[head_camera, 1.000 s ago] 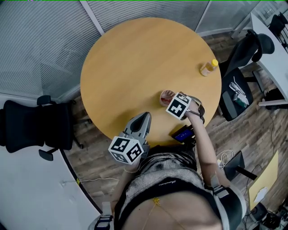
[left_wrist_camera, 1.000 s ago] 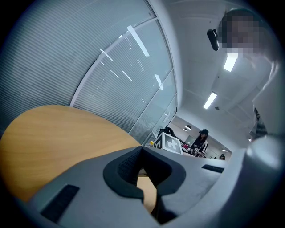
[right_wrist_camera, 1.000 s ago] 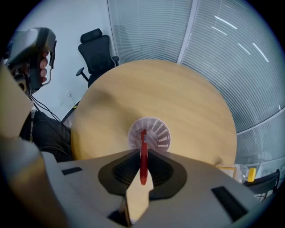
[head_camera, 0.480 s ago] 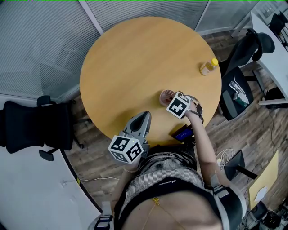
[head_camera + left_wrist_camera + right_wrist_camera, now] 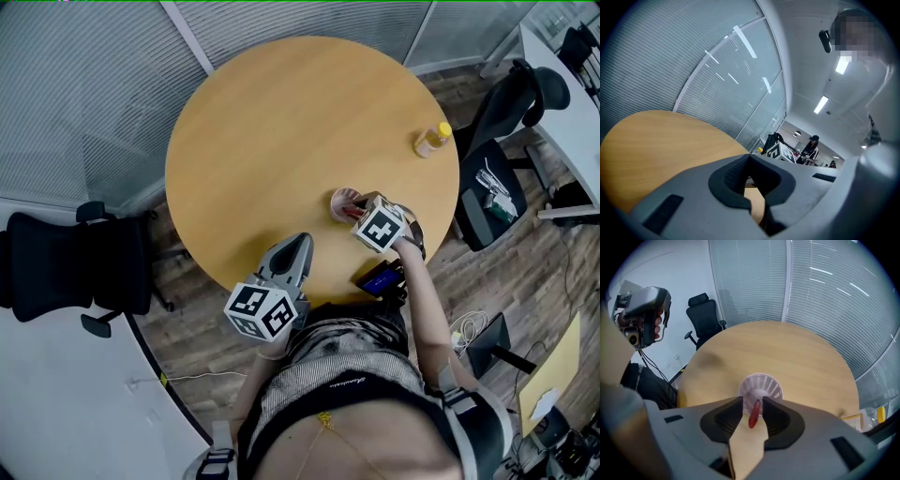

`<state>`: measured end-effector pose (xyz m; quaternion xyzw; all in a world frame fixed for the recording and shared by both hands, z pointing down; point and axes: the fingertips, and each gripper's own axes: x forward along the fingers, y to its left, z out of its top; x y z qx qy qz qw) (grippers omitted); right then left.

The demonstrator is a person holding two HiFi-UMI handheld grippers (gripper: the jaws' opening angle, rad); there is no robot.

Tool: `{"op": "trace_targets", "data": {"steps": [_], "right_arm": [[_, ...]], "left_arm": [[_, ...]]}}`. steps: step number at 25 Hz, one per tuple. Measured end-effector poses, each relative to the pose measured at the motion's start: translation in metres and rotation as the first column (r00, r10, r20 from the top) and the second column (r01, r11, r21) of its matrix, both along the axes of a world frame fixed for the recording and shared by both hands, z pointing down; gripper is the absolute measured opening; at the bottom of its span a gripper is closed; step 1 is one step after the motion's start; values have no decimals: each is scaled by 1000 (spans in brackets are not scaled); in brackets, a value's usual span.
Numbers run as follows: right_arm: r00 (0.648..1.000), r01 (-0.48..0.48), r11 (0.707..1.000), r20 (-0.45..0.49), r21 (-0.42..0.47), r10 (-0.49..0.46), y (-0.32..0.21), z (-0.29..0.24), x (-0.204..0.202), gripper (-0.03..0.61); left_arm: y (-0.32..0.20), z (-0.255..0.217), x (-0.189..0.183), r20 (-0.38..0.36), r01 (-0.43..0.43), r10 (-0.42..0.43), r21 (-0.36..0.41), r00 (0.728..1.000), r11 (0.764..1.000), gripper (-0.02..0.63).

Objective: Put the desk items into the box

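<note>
Bench [image 5: 281,122]: round, smooth wood, wide open surface.
Cup [image 5: 761,383]: white slotted plastic, near bench edge.
Right claw [image 5: 752,401]: just opened; slim red pen [image 5: 753,414] loose between jaws, over cup.
Left claw [image 5: 750,159]: closed, empty.

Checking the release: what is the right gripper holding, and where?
Nothing. The right gripper has just been opening; the red pen stands loose between its fingers, over the white cup.

The round light-wood bench [image 5: 281,131] carries two items. A white slotted plastic cup [image 5: 343,202] sits near its near-right edge. A clear yellow-capped bottle [image 5: 433,141] sits well apart, at the right edge.
</note>
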<state>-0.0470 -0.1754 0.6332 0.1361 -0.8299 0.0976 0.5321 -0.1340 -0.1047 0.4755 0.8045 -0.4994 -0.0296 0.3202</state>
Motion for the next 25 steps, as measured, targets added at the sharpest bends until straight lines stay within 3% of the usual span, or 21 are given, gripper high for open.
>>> {"op": "trace_targets", "data": {"steps": [25], "right_arm": [[984,-117,993,137,26,112,8,-12,16,172]], "left_arm": [[10,-6,11,17,-19,19,14,1000,1000,2]]}}
